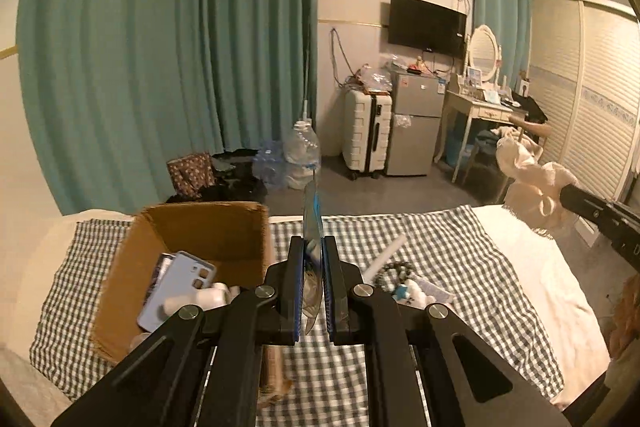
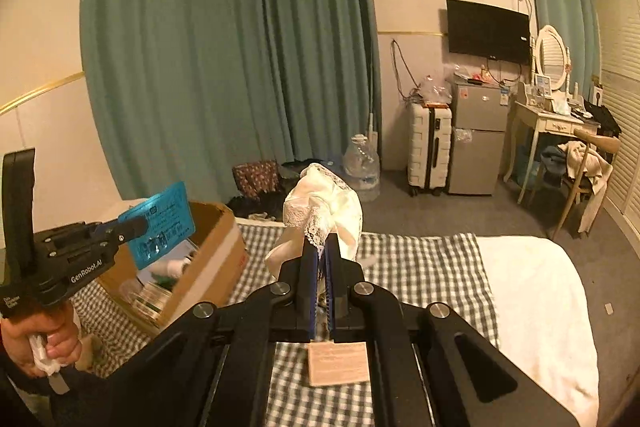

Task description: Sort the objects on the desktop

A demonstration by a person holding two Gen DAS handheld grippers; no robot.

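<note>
My left gripper (image 1: 313,241) is shut on a thin blue card (image 1: 312,211), seen edge-on between its pads. In the right wrist view the same blue card (image 2: 160,223) shows its printed face, held by the left gripper (image 2: 138,225) over an open cardboard box (image 2: 212,259). The cardboard box (image 1: 208,205) holds a light blue phone case (image 1: 176,287) and white bottles. My right gripper (image 2: 321,241) is shut on a bunched white lace cloth (image 2: 328,203), lifted above the bed. From the left wrist view the right gripper (image 1: 566,193) and its white cloth (image 1: 532,179) hang at the right.
A checked cloth (image 1: 440,247) covers the bed, with a bead bracelet (image 1: 394,269), a white tube (image 1: 386,255) and small white items (image 1: 412,293) on it. A pale paper slip (image 2: 338,363) lies under my right gripper. A hand (image 2: 44,343) grips the left handle.
</note>
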